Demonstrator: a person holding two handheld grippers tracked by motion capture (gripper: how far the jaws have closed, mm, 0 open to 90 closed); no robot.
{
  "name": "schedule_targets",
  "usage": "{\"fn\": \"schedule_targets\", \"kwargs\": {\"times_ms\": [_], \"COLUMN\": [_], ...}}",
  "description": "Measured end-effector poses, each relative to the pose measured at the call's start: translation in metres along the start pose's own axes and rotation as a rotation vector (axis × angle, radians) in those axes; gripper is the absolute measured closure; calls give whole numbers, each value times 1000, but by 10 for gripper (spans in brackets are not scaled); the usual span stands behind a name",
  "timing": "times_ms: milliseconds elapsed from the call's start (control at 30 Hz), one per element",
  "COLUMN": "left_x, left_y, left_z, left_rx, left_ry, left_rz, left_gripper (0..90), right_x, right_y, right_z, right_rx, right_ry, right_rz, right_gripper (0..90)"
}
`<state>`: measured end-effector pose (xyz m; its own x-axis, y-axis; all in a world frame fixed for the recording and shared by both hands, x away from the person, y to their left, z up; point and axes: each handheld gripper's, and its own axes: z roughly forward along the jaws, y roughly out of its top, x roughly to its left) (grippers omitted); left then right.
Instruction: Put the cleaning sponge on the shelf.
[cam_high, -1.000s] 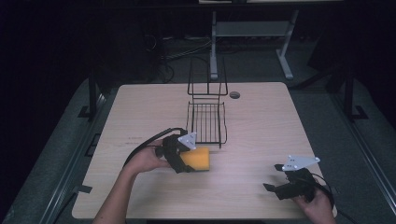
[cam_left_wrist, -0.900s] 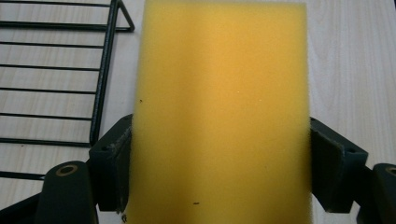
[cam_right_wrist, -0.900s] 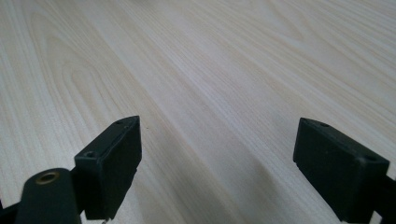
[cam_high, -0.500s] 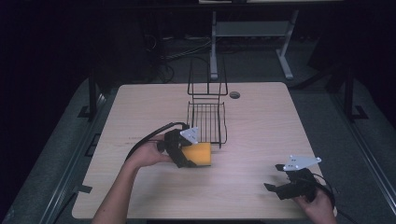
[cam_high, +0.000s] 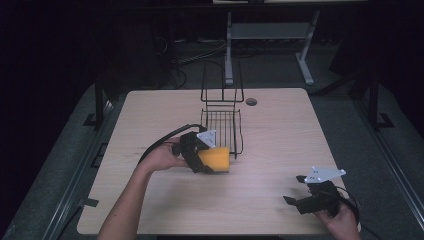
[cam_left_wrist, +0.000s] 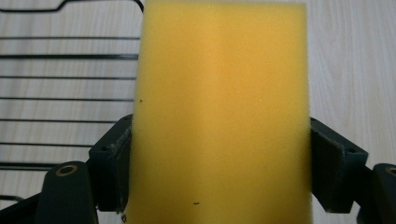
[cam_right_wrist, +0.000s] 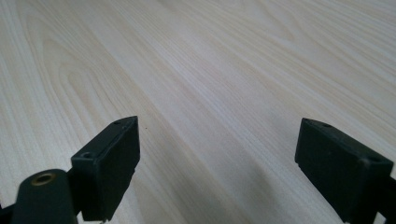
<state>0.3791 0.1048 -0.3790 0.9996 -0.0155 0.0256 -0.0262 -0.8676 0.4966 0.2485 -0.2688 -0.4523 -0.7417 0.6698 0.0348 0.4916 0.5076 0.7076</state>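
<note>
A yellow sponge (cam_high: 216, 158) (cam_left_wrist: 219, 112) is clamped between the jaws of my left gripper (cam_high: 207, 161) (cam_left_wrist: 219, 172), held just above the table at the near right corner of a black wire rack (cam_high: 222, 125). In the left gripper view the rack's wires (cam_left_wrist: 65, 79) lie to the left behind the sponge. My right gripper (cam_high: 292, 195) (cam_right_wrist: 217, 163) rests low over the bare wood at the table's near right, its jaws wide apart with nothing between them.
The wire rack has an upright back section (cam_high: 221, 85) toward the far side. A small dark round grommet (cam_high: 251, 101) sits in the light wooden tabletop (cam_high: 280, 135) to the rack's right. Dark floor and a metal stand (cam_high: 265, 35) lie beyond the table.
My left gripper has carried the sponge a little forward and to the right, closer to the rack's near corner. The right gripper has stayed where it was.
</note>
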Motion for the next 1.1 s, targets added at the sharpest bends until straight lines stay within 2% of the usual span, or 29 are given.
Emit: {"fn": "schedule_targets", "kwargs": {"times_ms": [167, 367, 600, 733, 867, 933, 1033, 1100], "left_x": [2, 6, 9, 11, 14, 16, 18, 21], "left_y": [-4, -5, -6, 0, 5, 6, 8, 11], "left_z": [0, -1, 3, 2, 2, 3, 5, 6], "left_rx": [10, -8, -3, 23, 20, 23, 33, 33], "left_ry": [-1, -1, -4, -6, -1, -3, -1, -7], "left_rz": [-2, -12, -18, -3, 15, 3, 12, 11], "left_gripper": [218, 218, 218, 217, 217, 217, 217, 218], "right_x": [2, 2, 2, 3, 3, 4, 4, 2], "right_y": [2, 3, 3, 4, 4, 4, 4, 4], "right_z": [3, 3, 3, 4, 4, 4, 3, 3], "right_rx": [5, 4, 4, 4, 6, 5, 1, 3], "right_ry": [5, 7, 9, 12, 13, 14, 15, 14], "right_rz": [2, -7, -11, -10, -11, -13, -1, -10], "right_gripper": [135, 135, 135, 135, 135, 135, 135, 134]}}
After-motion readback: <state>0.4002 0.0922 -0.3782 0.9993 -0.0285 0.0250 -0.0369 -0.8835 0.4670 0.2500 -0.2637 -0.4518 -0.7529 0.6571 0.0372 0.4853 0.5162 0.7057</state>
